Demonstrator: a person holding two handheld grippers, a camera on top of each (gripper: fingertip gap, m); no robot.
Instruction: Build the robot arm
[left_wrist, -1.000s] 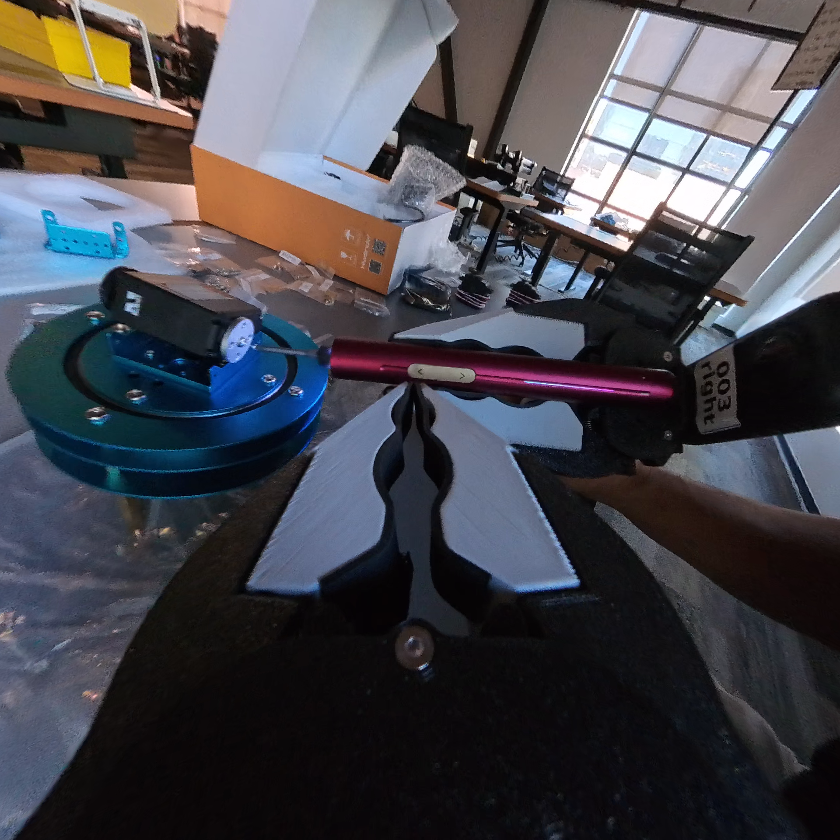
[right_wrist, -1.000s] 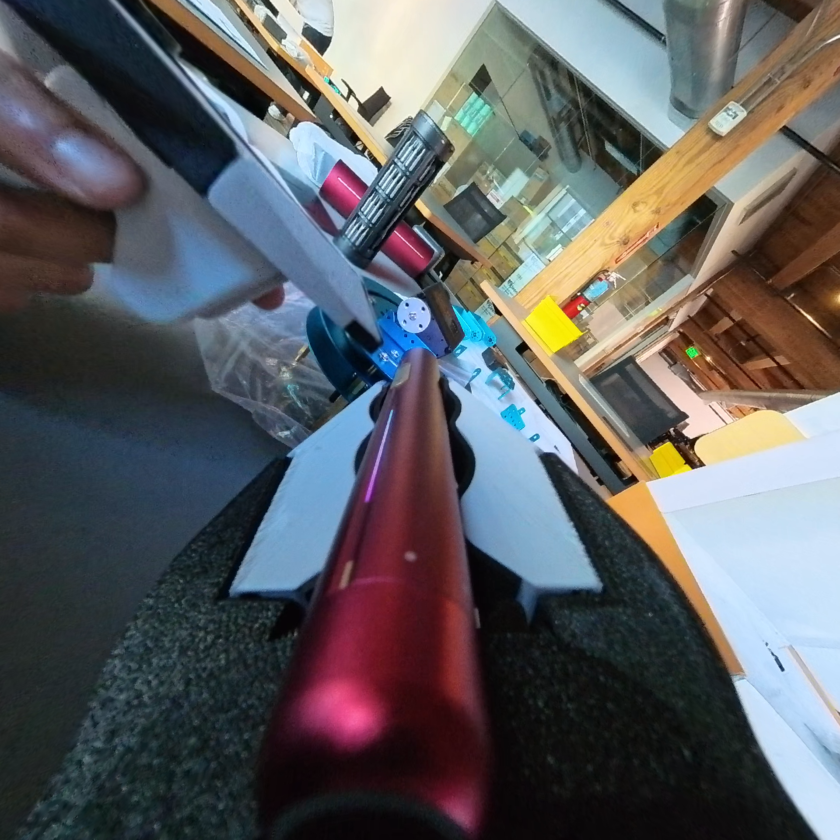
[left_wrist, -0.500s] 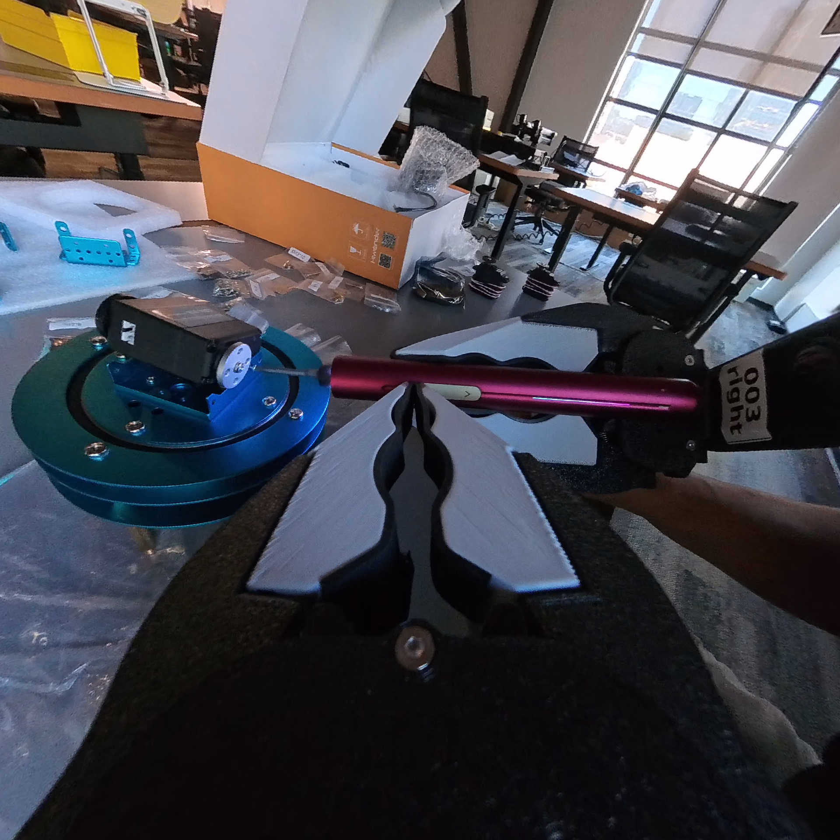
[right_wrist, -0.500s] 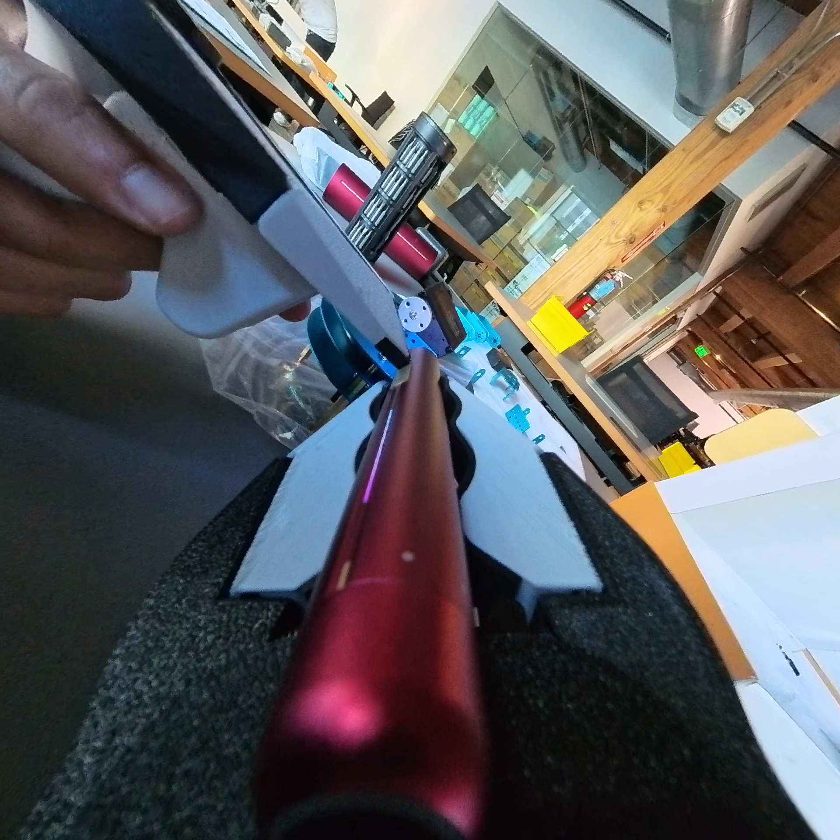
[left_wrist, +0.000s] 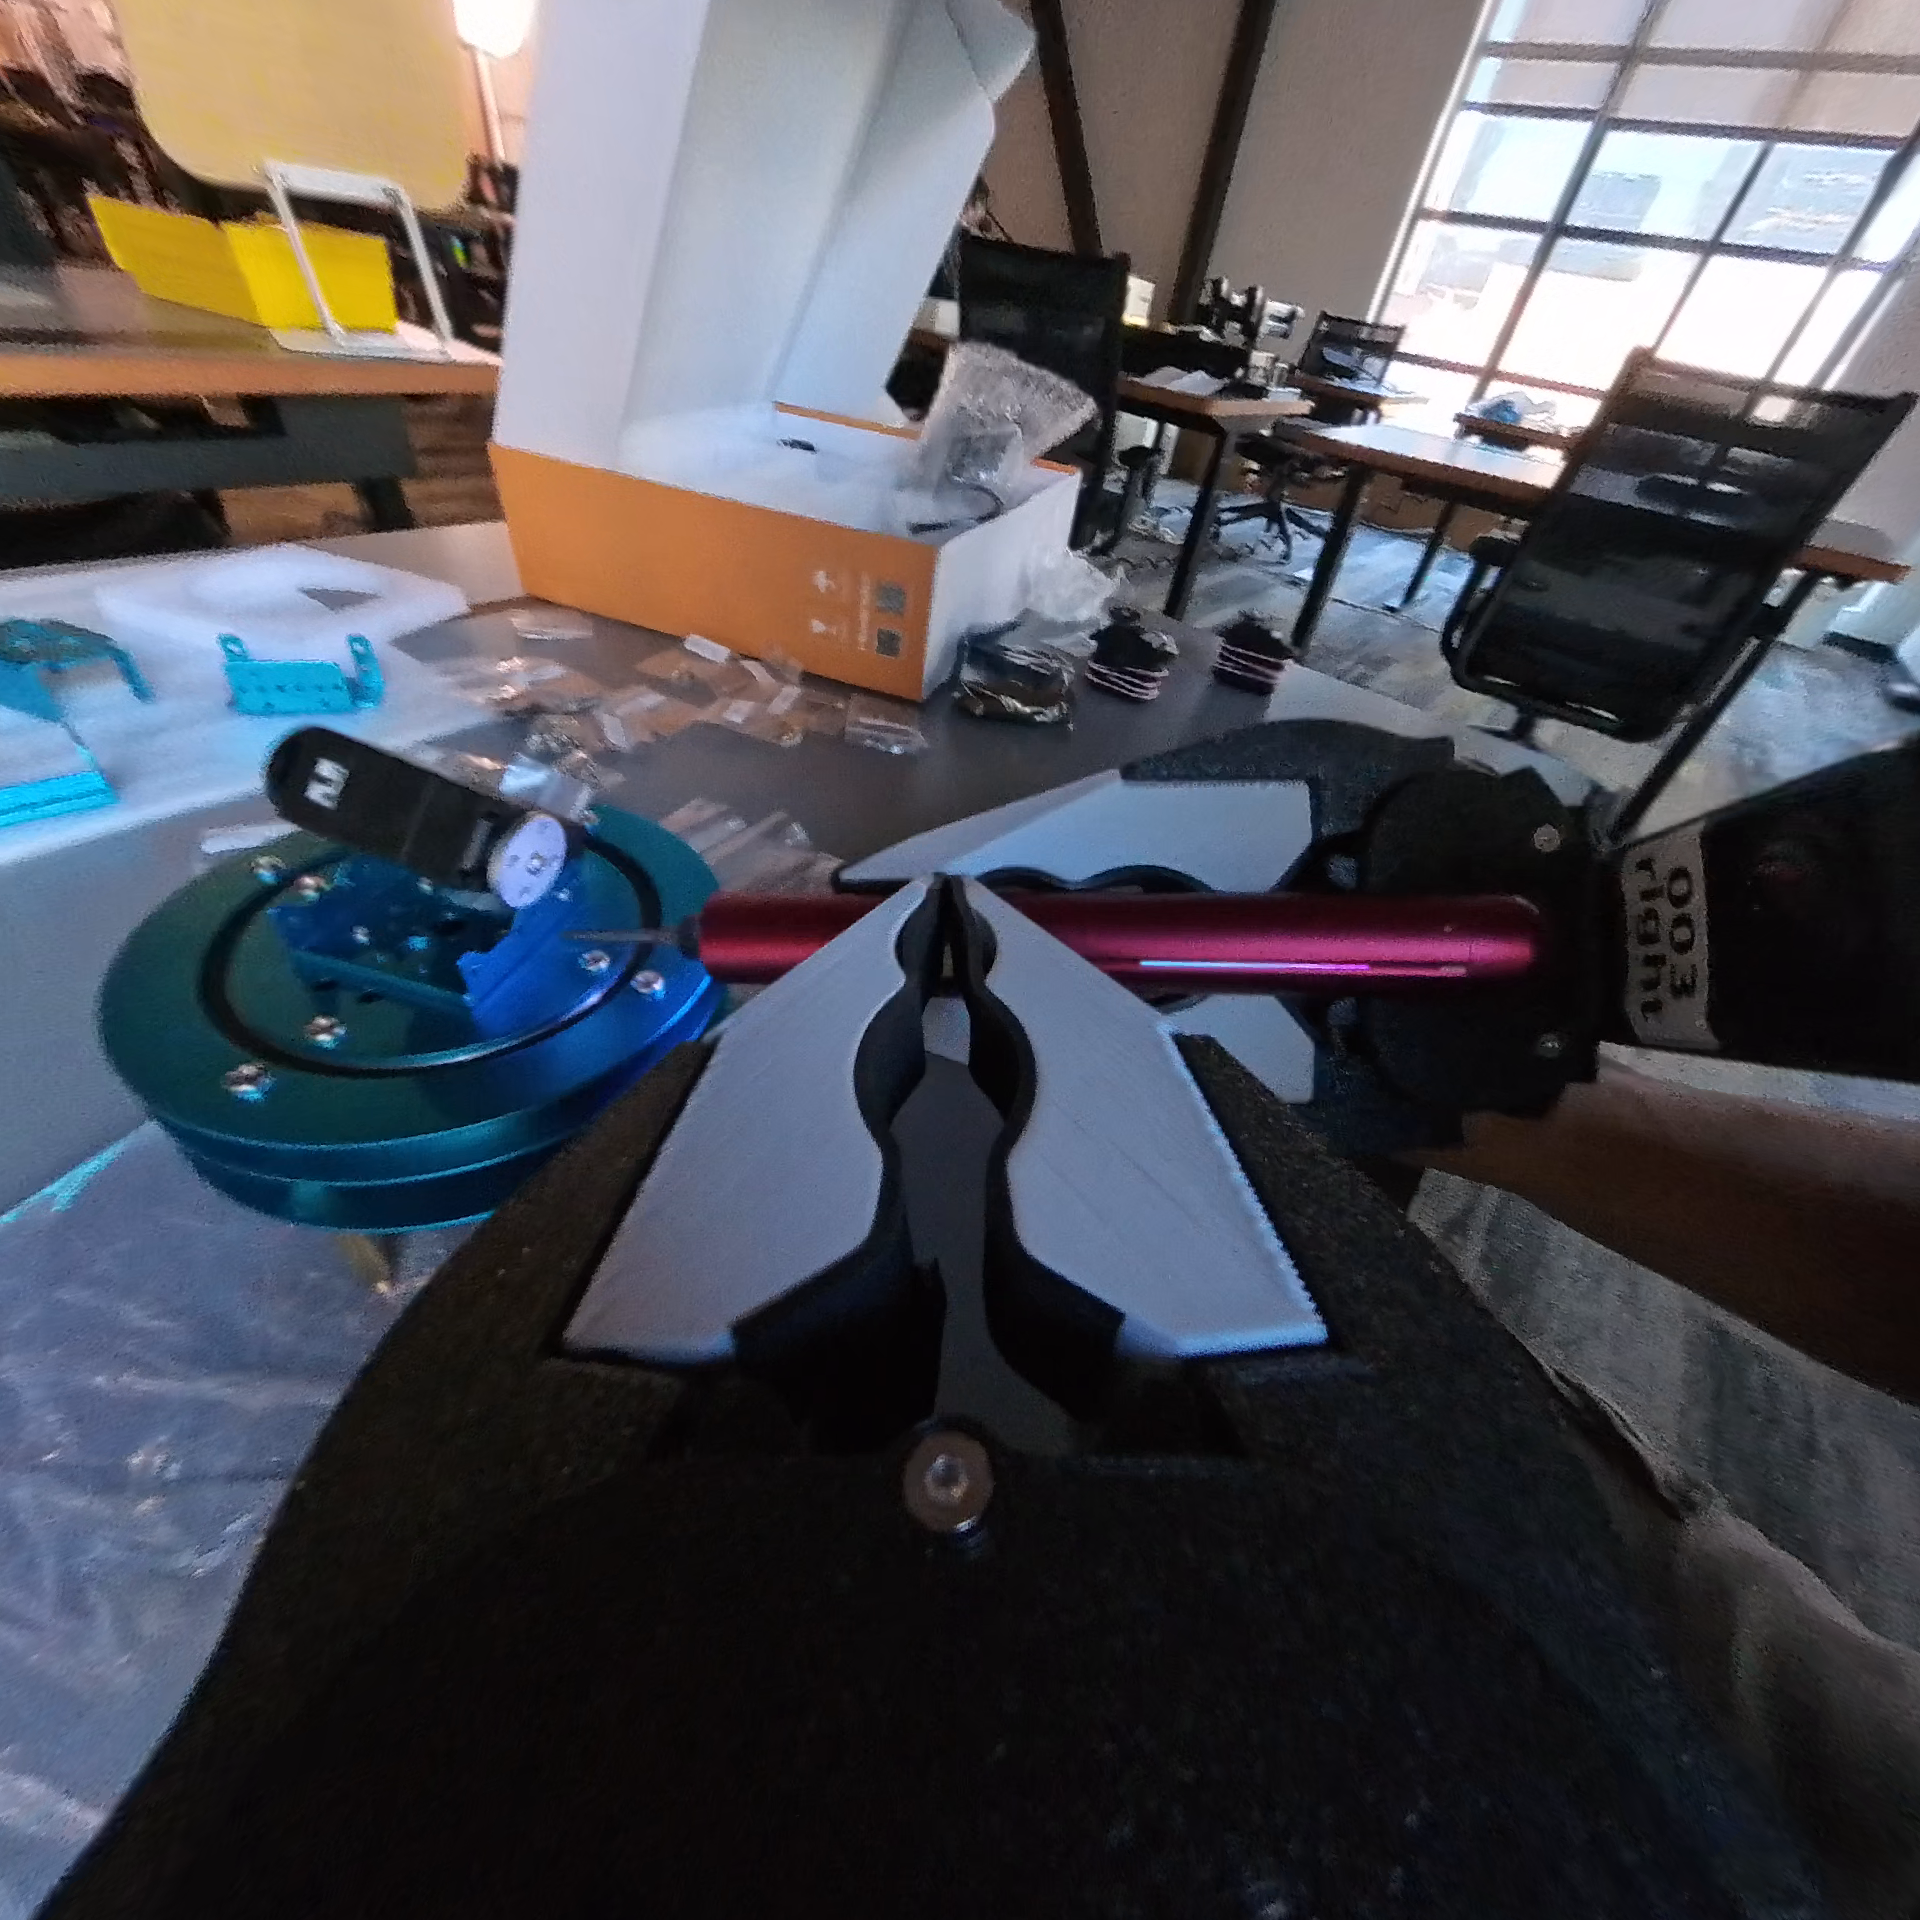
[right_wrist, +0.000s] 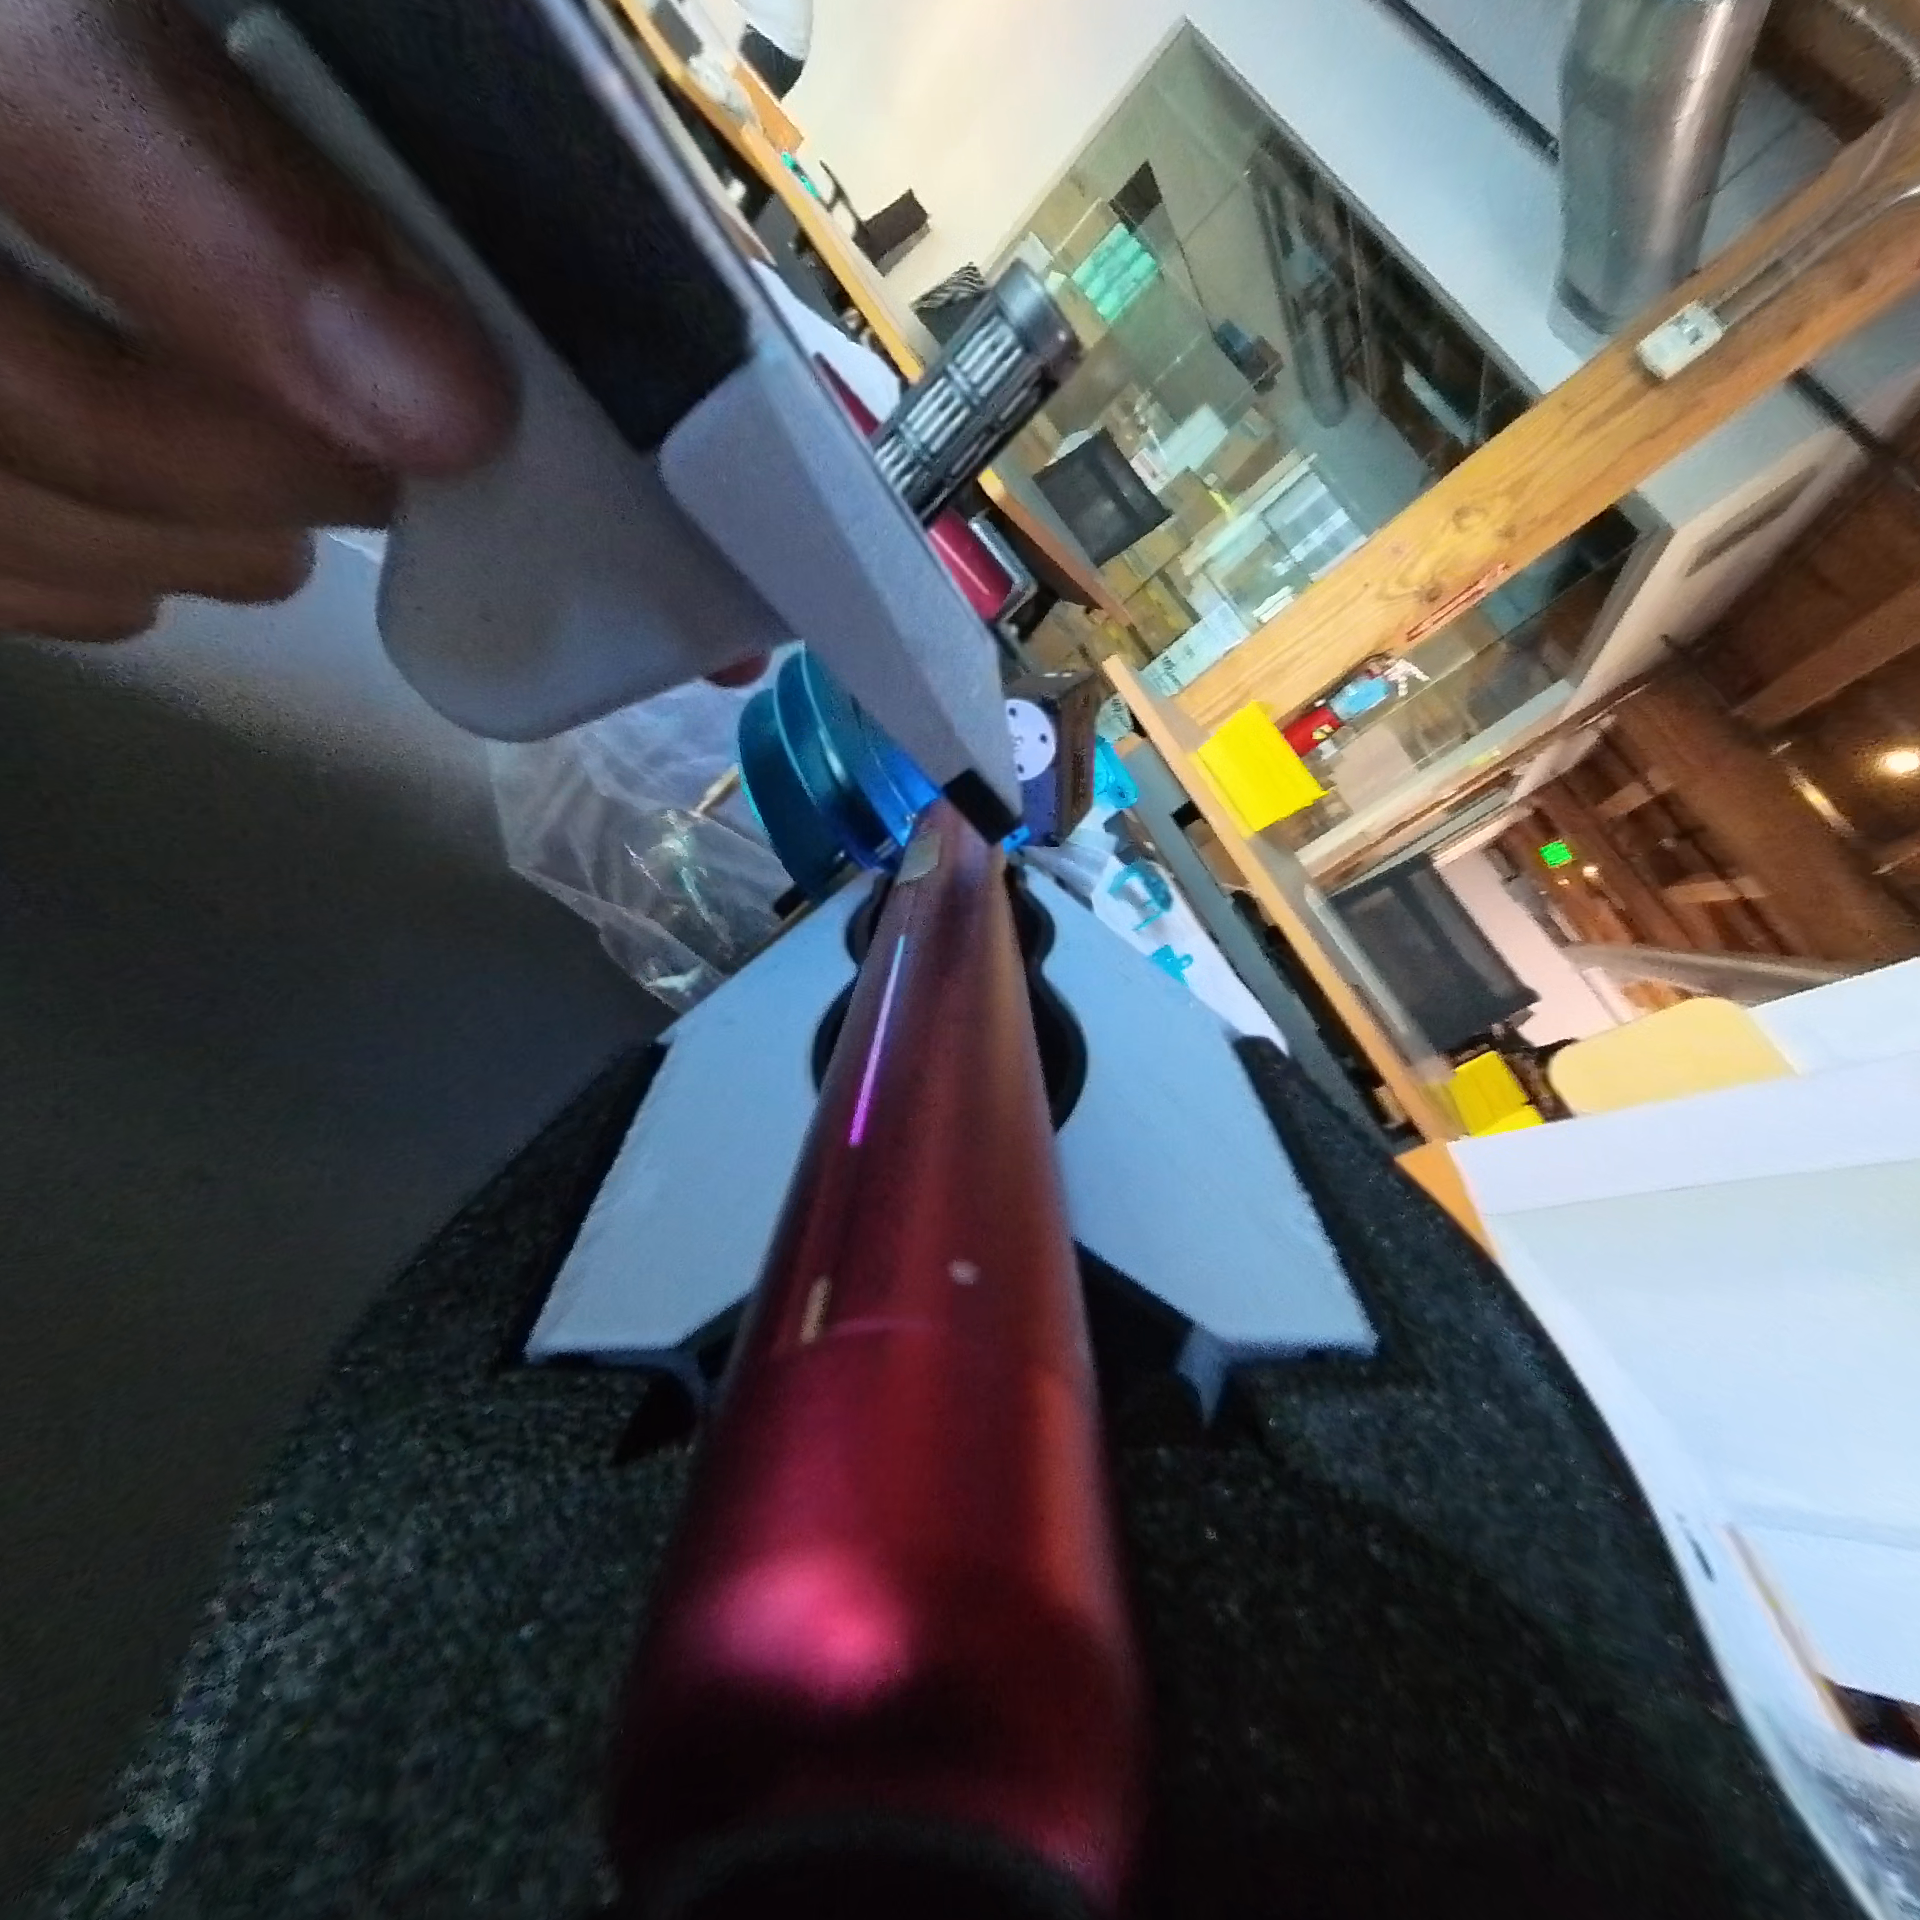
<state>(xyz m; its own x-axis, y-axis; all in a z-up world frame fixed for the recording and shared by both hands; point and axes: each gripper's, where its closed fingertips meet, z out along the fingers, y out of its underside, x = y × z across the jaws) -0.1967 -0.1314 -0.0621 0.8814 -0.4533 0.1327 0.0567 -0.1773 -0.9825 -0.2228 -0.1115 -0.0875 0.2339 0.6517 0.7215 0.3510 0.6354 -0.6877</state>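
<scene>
My right gripper (right_wrist: 951, 883) is shut on a red electric screwdriver (right_wrist: 914, 1299) that points forward. In the left wrist view the screwdriver (left_wrist: 1247, 940) lies level, with its thin bit (left_wrist: 613, 935) against a blue bracket (left_wrist: 520, 961). The bracket sits on a round blue base (left_wrist: 260, 1049). A black servo (left_wrist: 395, 805) with a white horn (left_wrist: 530, 862) rests tilted on the bracket. My left gripper (left_wrist: 940, 894) is shut and empty. Its tip sits right at the screwdriver's barrel and seems to touch it. A hand holds it in the right wrist view (right_wrist: 982, 821).
An open orange and white box (left_wrist: 717, 561) stands behind the base. Small bags of parts (left_wrist: 727, 712), black servos (left_wrist: 1132, 655) and white foam (left_wrist: 270, 603) with a blue bracket (left_wrist: 296, 686) lie around. A black chair (left_wrist: 1662, 540) stands at right. A ribbed bit holder (right_wrist: 971, 384) stands behind the left gripper. Left and right tips are no more than a few centimetres apart. My right gripper's tips are some 6 cm from the blue bracket (left_wrist: 520, 961). From the right gripper's tips to the black servo (left_wrist: 395, 805) is close to 8 cm.
The screwdriver bit has dropped from the servo's white horn to the blue bracket below it. The servo now looks tilted. My left gripper's tip has come closer to the barrel.
</scene>
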